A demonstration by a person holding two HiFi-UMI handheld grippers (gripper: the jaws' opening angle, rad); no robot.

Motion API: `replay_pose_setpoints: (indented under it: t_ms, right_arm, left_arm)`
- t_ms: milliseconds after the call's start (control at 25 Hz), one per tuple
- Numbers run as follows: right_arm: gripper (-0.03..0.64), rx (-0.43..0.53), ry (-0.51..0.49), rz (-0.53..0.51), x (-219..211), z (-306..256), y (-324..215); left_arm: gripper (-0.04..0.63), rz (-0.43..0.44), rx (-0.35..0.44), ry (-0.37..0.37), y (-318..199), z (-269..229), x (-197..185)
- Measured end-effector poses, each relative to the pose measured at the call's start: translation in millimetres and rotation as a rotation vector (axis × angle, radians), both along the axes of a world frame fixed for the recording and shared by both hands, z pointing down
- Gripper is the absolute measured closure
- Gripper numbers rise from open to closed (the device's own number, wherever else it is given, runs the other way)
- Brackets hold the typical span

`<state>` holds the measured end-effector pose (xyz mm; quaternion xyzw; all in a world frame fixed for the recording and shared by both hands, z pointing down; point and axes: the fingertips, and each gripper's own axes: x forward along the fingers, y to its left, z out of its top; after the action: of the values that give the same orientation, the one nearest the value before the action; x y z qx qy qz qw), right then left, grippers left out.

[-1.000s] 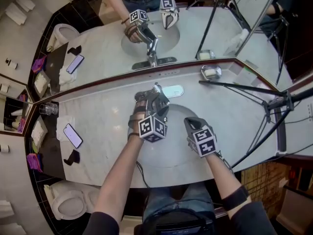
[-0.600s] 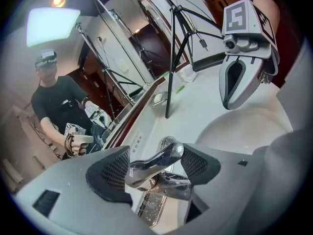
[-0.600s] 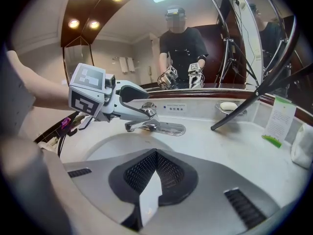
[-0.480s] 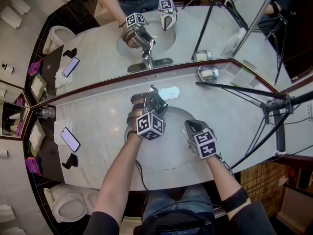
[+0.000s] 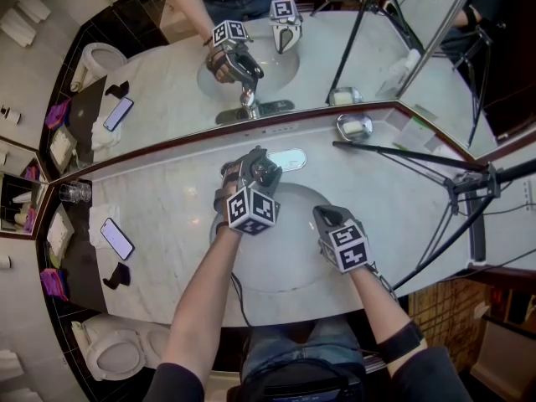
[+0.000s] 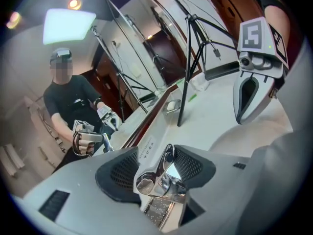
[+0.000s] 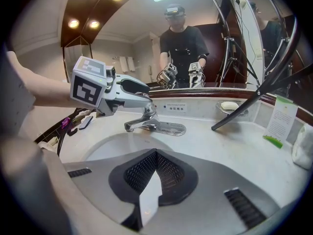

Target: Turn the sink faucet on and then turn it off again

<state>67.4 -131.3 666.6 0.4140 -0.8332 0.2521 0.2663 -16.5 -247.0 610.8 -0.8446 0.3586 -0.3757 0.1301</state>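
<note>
A chrome faucet (image 5: 266,169) stands at the back of the white sink (image 5: 285,254). My left gripper (image 5: 251,172) is at its top lever. In the left gripper view the lever (image 6: 164,163) lies between the black pads (image 6: 120,175), the jaws are closing, and both pads look to touch it. No water shows at the spout (image 7: 128,127) in the right gripper view. My right gripper (image 5: 323,215) hangs over the basin's right side, shut and empty, with its pads (image 7: 168,173) meeting at the tip.
A mirror runs along the back of the counter. A soap dish (image 5: 353,126) sits at the back right, with black tripod legs (image 5: 402,151) slanting across the counter beside it. A phone (image 5: 115,238) and a glass (image 5: 75,193) lie at the far left.
My left gripper has shifted slightly left and up at the faucet top and rolled a little. The right gripper has stayed in place.
</note>
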Motion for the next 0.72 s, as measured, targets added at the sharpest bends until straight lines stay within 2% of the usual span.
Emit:
replay_pose_setpoints:
  t_ms: [240, 480, 720]
  right_arm:
    - [0.597, 0.006, 0.001, -0.009, -2, -1, -2]
    - [0.597, 0.008, -0.004, -0.005, -4, -8, -6]
    - [0.597, 0.008, -0.006, -0.001, -4, -9, -5]
  left_arm:
    - [0.367, -0.022, -0.02, 0.036, -11, -9, -7]
    - [0.383, -0.013, -0.088, 0.082, -11, 4, -11]
    - [0.405, -0.005, -0.088, 0.075, -9, 4, -9]
